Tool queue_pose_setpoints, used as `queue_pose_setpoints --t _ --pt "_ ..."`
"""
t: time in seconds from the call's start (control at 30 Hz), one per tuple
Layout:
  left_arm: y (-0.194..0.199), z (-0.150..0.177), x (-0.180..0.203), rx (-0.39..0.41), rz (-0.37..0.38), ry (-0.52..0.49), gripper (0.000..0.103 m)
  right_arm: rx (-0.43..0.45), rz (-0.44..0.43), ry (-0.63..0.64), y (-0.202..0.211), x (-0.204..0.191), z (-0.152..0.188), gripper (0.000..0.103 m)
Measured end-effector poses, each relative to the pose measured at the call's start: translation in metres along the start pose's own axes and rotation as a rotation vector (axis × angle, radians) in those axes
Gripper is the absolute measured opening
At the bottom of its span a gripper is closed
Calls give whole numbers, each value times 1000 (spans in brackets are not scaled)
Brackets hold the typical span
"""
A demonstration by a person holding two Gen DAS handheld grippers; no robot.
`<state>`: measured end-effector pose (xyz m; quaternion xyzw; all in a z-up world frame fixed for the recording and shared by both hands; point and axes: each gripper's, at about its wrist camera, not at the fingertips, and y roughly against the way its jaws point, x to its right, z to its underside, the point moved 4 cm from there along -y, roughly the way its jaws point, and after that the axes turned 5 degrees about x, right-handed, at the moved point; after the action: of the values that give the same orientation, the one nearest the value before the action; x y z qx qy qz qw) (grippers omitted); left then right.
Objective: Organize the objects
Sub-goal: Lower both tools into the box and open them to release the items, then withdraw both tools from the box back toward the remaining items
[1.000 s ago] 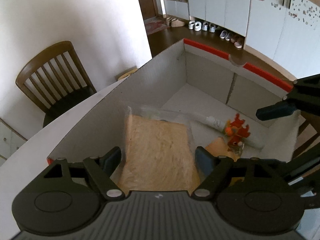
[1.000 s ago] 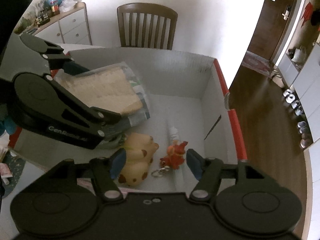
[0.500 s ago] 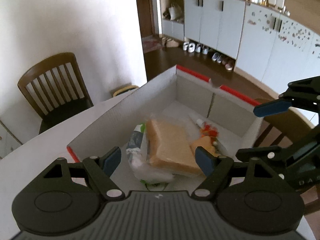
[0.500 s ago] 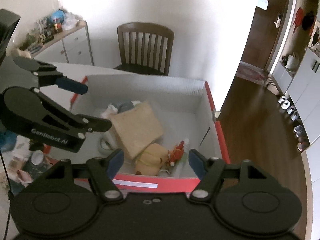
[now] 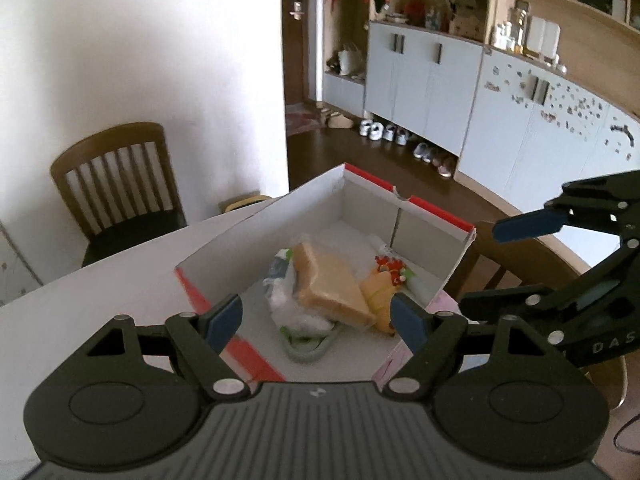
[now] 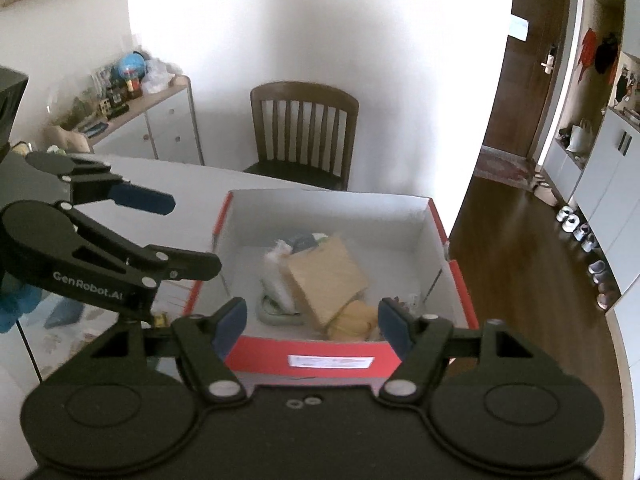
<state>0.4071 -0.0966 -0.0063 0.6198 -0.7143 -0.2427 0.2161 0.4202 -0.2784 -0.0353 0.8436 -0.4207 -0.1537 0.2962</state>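
A red and white cardboard box (image 5: 260, 236) (image 6: 332, 200) stands on the white table. Inside lie a bagged slice of bread (image 5: 330, 286) (image 6: 326, 276), a yellow plush toy (image 5: 378, 300) (image 6: 354, 322), a small red figure (image 5: 390, 266), a white tube (image 5: 384, 246) and a greenish ring (image 5: 306, 350) (image 6: 276, 314). My left gripper (image 5: 316, 320) is open and empty, held above the box's near corner. My right gripper (image 6: 312, 322) is open and empty, above the box's near wall. Each gripper shows in the other's view: the right one (image 5: 560, 264), the left one (image 6: 132, 232).
A wooden chair (image 5: 116, 188) (image 6: 306, 132) stands at the wall behind the table. A second chair (image 5: 520, 264) is beside the box's right side. A cluttered sideboard (image 6: 132, 116) is at the left. Small items (image 6: 68, 316) lie under the left gripper.
Both grippers have pulled up and back out of the box, so the whole box now shows. The bagged bread, let go, lies flat in the box.
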Motion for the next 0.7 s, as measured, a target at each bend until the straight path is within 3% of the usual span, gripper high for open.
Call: queue_pose_setpoints --t 0.37,0.7 --pt "61 33 -29 43 24 44 81 57 0 -50 25 -51 3 77" --pt "97 73 -61 49 34 63 83 56 -13 -69 27 -106 15 86"
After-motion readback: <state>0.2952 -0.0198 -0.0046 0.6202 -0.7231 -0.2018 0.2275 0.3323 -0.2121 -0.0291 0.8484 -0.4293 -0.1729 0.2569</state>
